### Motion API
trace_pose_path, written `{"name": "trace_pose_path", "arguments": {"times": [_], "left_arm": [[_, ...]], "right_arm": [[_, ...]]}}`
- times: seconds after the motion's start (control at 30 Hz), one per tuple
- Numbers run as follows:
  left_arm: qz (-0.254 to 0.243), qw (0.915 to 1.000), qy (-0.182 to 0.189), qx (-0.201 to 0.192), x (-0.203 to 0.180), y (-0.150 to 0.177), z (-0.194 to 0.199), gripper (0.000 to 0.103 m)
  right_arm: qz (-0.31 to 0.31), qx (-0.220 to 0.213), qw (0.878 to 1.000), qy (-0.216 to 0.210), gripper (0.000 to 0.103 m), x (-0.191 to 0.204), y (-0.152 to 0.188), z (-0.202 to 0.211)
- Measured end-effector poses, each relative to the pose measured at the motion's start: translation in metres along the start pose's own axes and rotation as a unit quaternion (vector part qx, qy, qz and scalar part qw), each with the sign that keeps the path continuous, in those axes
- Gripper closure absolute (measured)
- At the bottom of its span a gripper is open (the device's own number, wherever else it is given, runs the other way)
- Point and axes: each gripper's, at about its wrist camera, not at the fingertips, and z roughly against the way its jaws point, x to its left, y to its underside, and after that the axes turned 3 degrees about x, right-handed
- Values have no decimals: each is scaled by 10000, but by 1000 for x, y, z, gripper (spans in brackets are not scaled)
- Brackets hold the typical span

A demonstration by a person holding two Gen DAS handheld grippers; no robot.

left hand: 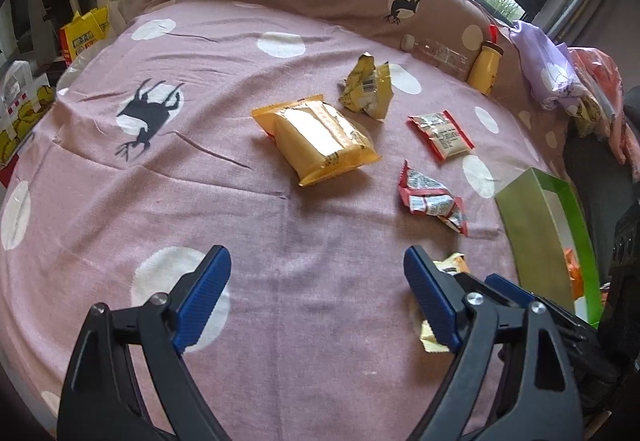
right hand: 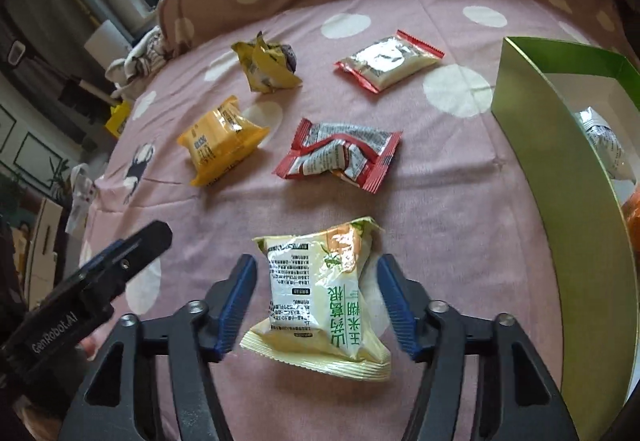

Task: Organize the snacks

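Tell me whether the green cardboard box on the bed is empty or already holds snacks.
Not empty. Through the open top of the green cardboard box, the right wrist view shows a silvery white packet and something orange inside.

The right gripper (right hand: 316,305) stands with its blue pads apart on either side of a pale cream-and-green snack packet (right hand: 320,297) lying on the pink polka-dot bedsheet (right hand: 460,201), neither pad pressing on it. Beyond it lie a crumpled red packet (right hand: 340,155), an orange packet (right hand: 222,141) to the left, a crumpled yellow wrapper (right hand: 264,67) and a red-edged white packet (right hand: 390,61) farther off. A green box (right hand: 560,169) stands at the right with packets inside, and the left gripper (right hand: 100,277) shows at the near left.
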Motion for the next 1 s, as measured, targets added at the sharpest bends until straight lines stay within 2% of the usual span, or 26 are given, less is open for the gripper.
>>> {"name": "trace_pose_path", "arguments": {"times": [0.13, 0.23, 0.3, 0.4, 0.5, 0.57, 0.63, 0.7, 0.77, 0.8, 1.0], "left_arm": [[-63, 9990, 420, 132, -11, 4, 0, 17], [-182, 9974, 624, 312, -23, 10, -6, 20], [-298, 9949, 818, 509, -34, 16, -14, 27], [-419, 9916, 962, 753, -49, 25, -26, 29], [-518, 9910, 885, 864, -57, 31, -35, 32], [-516, 9899, 925, 947, -58, 33, -40, 37], [-470, 9877, 1039, 1068, -58, 35, -46, 46], [-478, 9868, 1079, 1107, -59, 36, -48, 49], [-539, 9872, 1070, 1058, -60, 36, -47, 55], [-552, 9865, 1123, 1054, -60, 36, -46, 61], [-692, 9867, 1171, 890, -66, 35, -38, 68]], "right_arm": [[-402, -213, 9976, -521, 25, -21, -4, 14], [-743, -162, 9927, -940, 25, -33, -4, 14], [-787, -99, 9901, -1159, 25, -33, -3, 11], [-831, 96, 9864, -1417, 25, -29, -1, 2], [-789, 265, 9865, -1407, 31, -24, 1, -7], [-817, 386, 9861, -1396, 38, -24, 2, -14], [-871, 498, 9852, -1390, 41, -25, 3, -21], [-894, 590, 9844, -1399, 48, -25, 5, -28], [-909, 623, 9834, -1439, 50, -24, 6, -31], [-909, 636, 9829, -1467, 52, -24, 6, -33], [-850, 445, 9843, -1481, 55, -21, 6, -22]]}}
